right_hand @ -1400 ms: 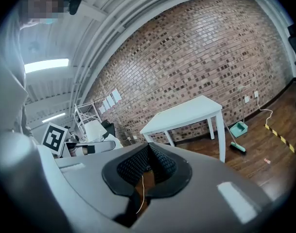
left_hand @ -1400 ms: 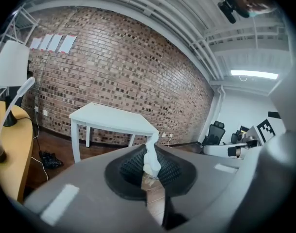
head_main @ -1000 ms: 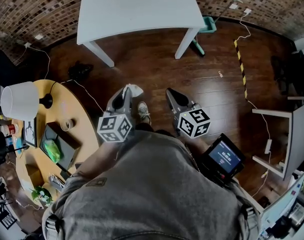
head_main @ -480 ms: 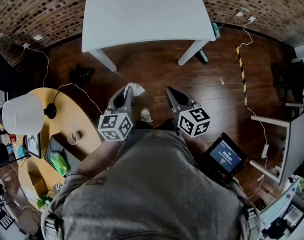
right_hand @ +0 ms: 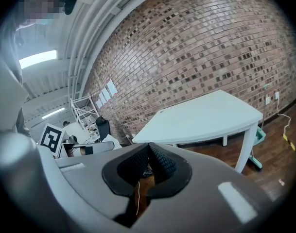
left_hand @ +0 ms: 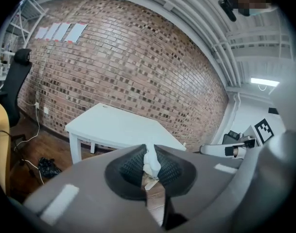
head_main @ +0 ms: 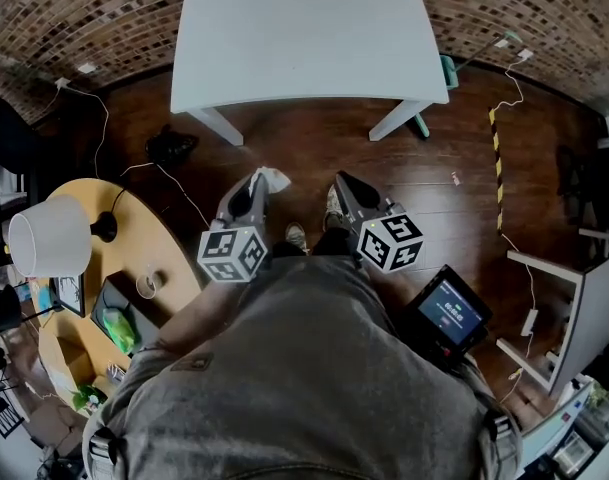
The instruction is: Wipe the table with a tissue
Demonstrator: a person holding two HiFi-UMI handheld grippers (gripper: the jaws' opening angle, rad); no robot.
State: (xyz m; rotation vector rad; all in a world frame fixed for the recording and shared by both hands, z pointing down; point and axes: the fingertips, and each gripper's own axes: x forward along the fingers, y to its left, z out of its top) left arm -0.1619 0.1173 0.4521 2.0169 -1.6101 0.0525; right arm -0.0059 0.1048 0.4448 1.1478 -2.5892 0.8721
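The white table (head_main: pixel 304 38) looks bigger and nearer in the head view than it did a moment ago, so the person has walked closer to it. Both grippers sit in the same spot in front of the body as before.

The left gripper (left_hand: pixel 150 152) has its jaws squeezed together on the tissue (left_hand: pixel 151 163). The tissue is a small white scrunched bit. It is pinched right at the tips, and a tuft pokes out past them toward the table. The right gripper (right_hand: pixel 148 148) has its jaws pressed together too, but there is nothing in them.

Both grippers point at the table. It is still well ahead of them, with brown wood floor (head_main: pixel 314 158) in between. The tissue is not touching the table yet. It is up in the air, on the near side of the table.

The step now looks like getting to the table. To do it well, I think the left jaws should keep a tight pinch so the tissue does not drop. The person should walk up until the near edge of the table is in easy reach. Then the soft tuft, not the hard tips, should go down on the top. Only a little tissue sticks out, so it could slip, or the jaws could scrape the table.
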